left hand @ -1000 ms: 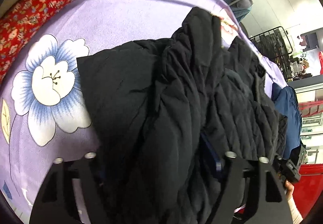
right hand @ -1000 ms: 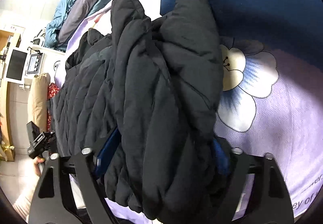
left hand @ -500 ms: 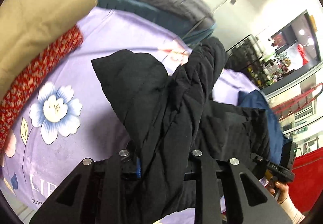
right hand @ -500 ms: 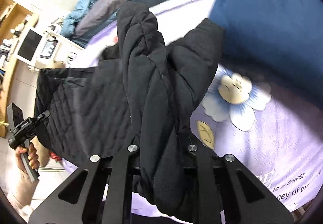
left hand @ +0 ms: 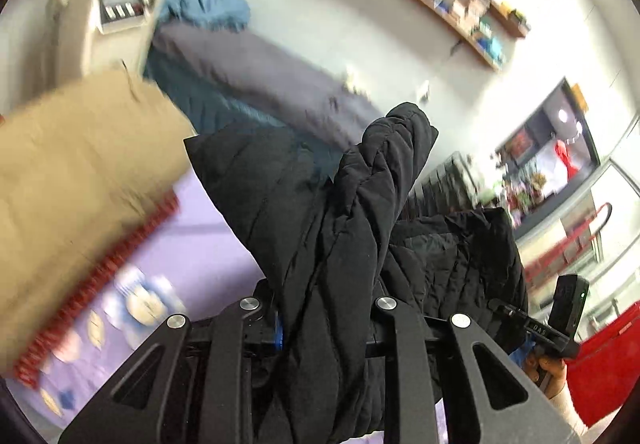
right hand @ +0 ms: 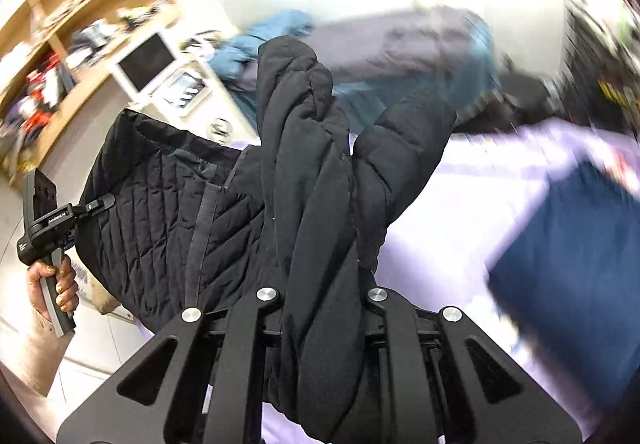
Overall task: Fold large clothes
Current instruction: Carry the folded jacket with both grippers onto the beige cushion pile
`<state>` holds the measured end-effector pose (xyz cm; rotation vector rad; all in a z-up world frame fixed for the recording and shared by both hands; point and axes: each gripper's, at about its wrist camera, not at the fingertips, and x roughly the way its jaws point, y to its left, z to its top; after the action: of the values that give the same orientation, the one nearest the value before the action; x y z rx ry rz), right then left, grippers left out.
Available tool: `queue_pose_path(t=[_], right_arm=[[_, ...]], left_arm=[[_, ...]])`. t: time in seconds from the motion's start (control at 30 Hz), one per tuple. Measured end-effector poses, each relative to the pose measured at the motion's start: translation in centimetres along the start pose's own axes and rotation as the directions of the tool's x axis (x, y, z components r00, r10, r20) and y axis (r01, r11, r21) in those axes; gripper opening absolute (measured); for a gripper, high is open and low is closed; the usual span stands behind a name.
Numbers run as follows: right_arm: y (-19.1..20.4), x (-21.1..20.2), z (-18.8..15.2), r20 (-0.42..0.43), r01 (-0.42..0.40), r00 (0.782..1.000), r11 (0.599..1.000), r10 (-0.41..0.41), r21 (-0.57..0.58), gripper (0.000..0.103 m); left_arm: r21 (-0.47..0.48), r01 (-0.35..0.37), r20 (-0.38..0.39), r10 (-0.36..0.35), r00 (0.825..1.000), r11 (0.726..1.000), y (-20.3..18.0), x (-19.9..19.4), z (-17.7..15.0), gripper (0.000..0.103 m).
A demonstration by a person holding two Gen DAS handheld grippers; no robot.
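Note:
A black quilted jacket (left hand: 320,228) hangs in the air, gripped at two ends. My left gripper (left hand: 320,320) is shut on a bunched fold of it, and fabric spills over the jaws. My right gripper (right hand: 320,304) is shut on another bunched fold of the jacket (right hand: 312,180). The quilted body stretches between the two grippers (right hand: 160,212). The other hand-held gripper shows in each view: the right one in the left wrist view (left hand: 560,316), the left one in the right wrist view (right hand: 44,220). The jacket is lifted above the lilac flowered sheet (left hand: 200,260).
A tan pillow (left hand: 72,180) and a red patterned cushion (left hand: 100,284) lie left. Grey and teal garments (left hand: 260,68) are piled at the back. A dark blue garment (right hand: 568,244) lies on the sheet at the right. Wooden shelves (right hand: 60,24) and a white monitor (right hand: 148,60) stand beyond.
Both grippers closed on the jacket and raised it off the sheet. The views tilted up from the bed to the room's walls and shelves, with motion blur.

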<state>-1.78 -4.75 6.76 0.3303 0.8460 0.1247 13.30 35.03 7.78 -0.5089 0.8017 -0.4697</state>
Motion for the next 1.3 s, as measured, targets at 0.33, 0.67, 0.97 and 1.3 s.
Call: queue_pose_path(t=[0.33,0.67,0.97,1.3], right_arm=[[15.4,9.7,14.3,-0.004,-0.260,0.961,0.901,0.275,-0.348,0.014],[31.8,29.2,23.2,-0.245,-0.489,0.872,0.750,0.423,-0.445,0.014],[32.2,44.1,21.7,-0.371,-0.393,0.890,0.859,0.265,-0.329,0.016],[29.8,49.3,20.2,-0.443,-0.337,0.875,0.903,0.196,-0.266,0.036]], left_arm=[[-0.139,-0.200,0.343,0.236,0.909,0.970,9.8,-17.1,5.5,0.021],[-0.400,-0.370,0.363,0.515,0.776,0.839,21.2,-23.8,3.4,0.021],[-0.604,-0.351,0.198,0.561,0.803,0.716,31.4,-21.3,-0.6,0.027],[-0.715,-0.263,0.189,0.542,0.819,0.647,35.7,-20.1,-2.7,0.050]])
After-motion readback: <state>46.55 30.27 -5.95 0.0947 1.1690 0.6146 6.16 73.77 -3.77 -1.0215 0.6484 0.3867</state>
